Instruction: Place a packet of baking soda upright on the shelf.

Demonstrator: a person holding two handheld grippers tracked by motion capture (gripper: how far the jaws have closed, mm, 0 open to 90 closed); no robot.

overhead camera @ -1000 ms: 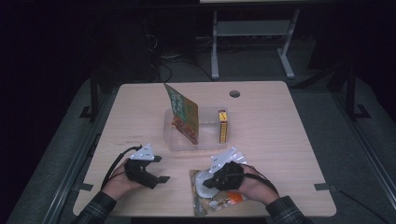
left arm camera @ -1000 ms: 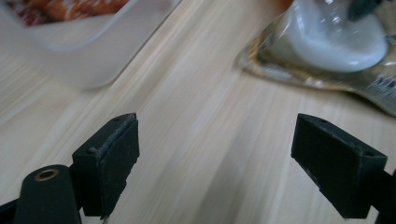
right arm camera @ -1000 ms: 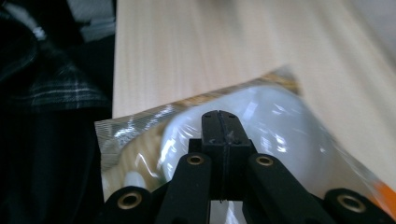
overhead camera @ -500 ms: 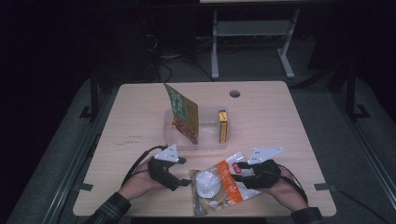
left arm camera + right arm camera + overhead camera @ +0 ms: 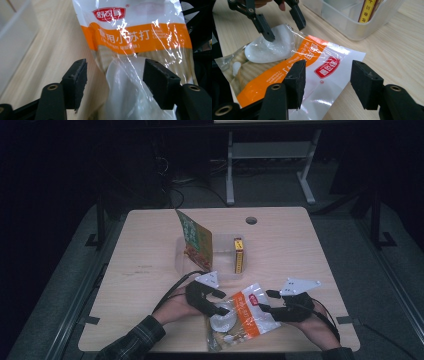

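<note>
Nearest the person, a clear plastic bag with an orange band and a red label lies flat on the wooden table, close to the near edge. White powder sits in a lump in the near part of the bag, with a few smaller clumps beside it.

The left gripper reaches in from the left. Its jaws have just been closing and stand partly open, one on each side of the powder lump; one tip rests on the plastic over the lump, but I see no squeeze. The right gripper comes in from the right. Its jaws have just been opening and stand apart over the white labelled end of the bag, holding nothing.

Just beyond the bag stands a clear plastic tub, near the middle of the table. A green and brown packet stands tilted in its left part, and a narrow yellow box stands on edge in its right part.

At the far edge, the table has a round hole.
</note>
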